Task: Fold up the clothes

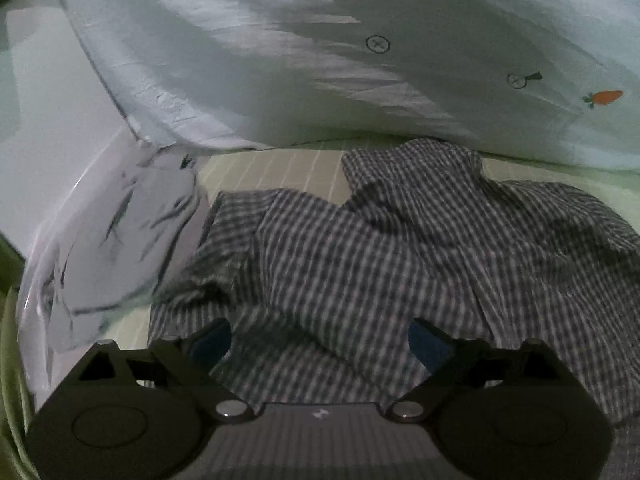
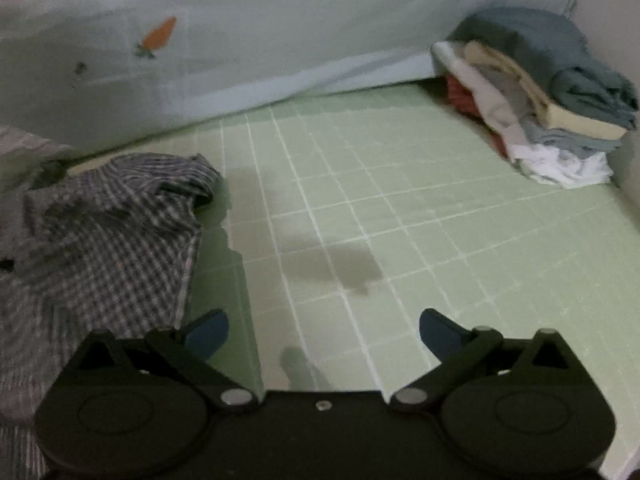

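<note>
Checked shirt (image 1: 400, 248) lies crumpled on the green gridded bed sheet (image 2: 380, 208), bunched with folds; collar or sleeves hard to make out. In the left wrist view its near edge is cut off behind the left gripper (image 1: 320, 344), and its right side runs out of frame. In the right wrist view the same shirt sits at the sheet's left side, partly cut off by the frame edge and the gripper body.

Left gripper: jaws spread wide, nothing between the blue pads (image 1: 426, 346), hanging above the shirt; touching or not, cannot tell. Right gripper (image 2: 324, 334): jaws wide apart too, empty, over bare sheet just right of the shirt.

Pale quilt with carrot print (image 1: 320, 52) heaped along the far edge of the sheet, its top cut off. White printed cloth (image 1: 120, 240) at the shirt's left, blurred; what it is, cannot tell.

Stack of folded clothes (image 2: 540, 104) in the far right corner, well apart from the shirt; blue-grey piece on top, lower layers blurred.
</note>
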{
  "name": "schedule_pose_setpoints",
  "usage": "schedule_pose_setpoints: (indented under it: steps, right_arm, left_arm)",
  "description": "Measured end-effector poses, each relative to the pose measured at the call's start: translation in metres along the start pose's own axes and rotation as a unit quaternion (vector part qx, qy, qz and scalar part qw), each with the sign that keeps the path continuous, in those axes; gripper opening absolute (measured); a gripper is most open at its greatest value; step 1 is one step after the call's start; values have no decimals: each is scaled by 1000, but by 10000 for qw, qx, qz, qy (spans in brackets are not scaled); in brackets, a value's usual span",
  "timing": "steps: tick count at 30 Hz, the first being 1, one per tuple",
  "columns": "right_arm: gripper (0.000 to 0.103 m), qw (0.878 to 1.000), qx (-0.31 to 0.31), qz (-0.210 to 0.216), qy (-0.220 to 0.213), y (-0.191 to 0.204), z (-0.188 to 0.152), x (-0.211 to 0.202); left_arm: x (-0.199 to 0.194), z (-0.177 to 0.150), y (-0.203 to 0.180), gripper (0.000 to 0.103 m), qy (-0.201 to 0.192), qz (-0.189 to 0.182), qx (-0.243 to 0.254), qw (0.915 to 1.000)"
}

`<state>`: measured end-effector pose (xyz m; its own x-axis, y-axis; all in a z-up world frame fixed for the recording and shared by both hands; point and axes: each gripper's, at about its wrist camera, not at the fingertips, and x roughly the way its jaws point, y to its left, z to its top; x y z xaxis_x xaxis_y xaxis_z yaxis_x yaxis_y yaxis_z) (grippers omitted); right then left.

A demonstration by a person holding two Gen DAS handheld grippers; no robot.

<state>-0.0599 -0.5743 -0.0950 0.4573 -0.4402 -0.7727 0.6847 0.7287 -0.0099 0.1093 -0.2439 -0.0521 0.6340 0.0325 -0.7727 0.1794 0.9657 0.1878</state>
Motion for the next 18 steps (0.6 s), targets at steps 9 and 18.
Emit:
schedule_pose_setpoints:
  steps: [9, 18]
  right_arm:
    - [103, 9979, -537, -363, 92, 56, 46, 65]
    - [102, 9975, -676, 124, 192, 84, 59, 86]
  left_arm:
    - [84, 28, 17, 96, 854, -39, -344, 9957]
    - [123, 1, 33, 103, 1471, -74, -809, 9858]
